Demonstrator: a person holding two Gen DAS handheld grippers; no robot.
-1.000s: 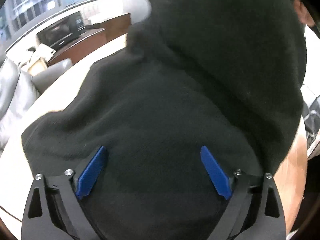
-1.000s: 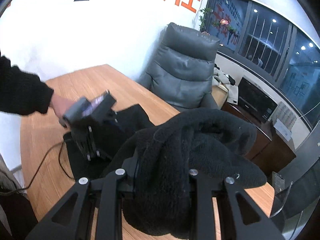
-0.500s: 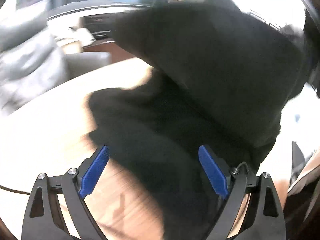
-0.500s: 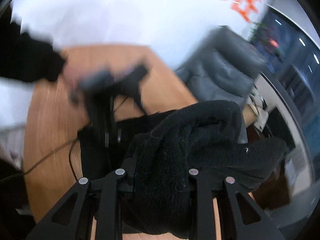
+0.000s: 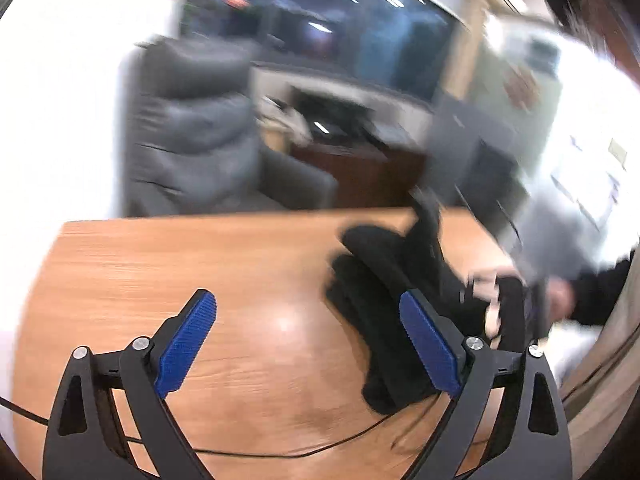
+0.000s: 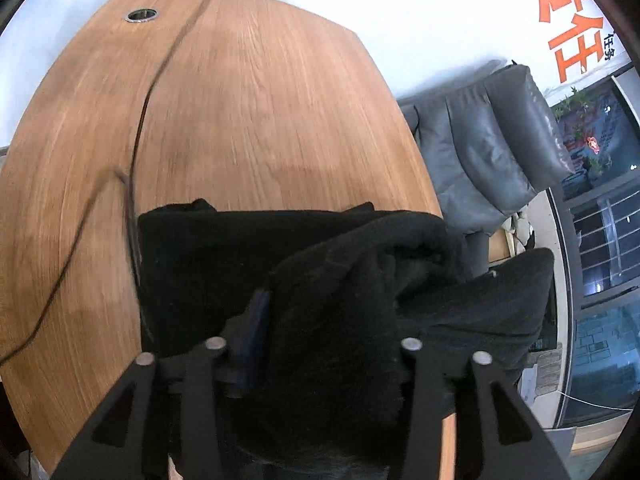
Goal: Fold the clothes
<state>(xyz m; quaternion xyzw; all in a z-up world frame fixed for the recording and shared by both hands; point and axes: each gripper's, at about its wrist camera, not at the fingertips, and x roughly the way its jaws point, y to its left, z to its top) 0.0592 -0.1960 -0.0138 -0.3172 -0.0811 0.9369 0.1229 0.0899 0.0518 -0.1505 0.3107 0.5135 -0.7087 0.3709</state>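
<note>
A black fleece garment (image 6: 248, 264) lies partly folded on the wooden table (image 6: 240, 112). My right gripper (image 6: 320, 320) is shut on a thick bunch of the garment, which drapes over its fingers and hides the tips. In the left wrist view the garment (image 5: 376, 300) lies on the table (image 5: 200, 256) to the right. My left gripper (image 5: 308, 344) is open and empty above bare wood, its blue pads (image 5: 188, 340) wide apart, left of the cloth. The right hand and its gripper (image 5: 516, 312) show blurred beyond the garment.
A grey leather armchair (image 6: 488, 148) stands past the table's far edge; it also shows in the left wrist view (image 5: 192, 136). A thin black cable (image 6: 132, 128) runs across the table. A round cable hole (image 6: 141, 15) sits near the far end. A dark cabinet (image 5: 360, 168) stands behind.
My left gripper has pulled off the garment and swung left, open and empty. My right gripper, still holding the cloth, has tilted down over the table.
</note>
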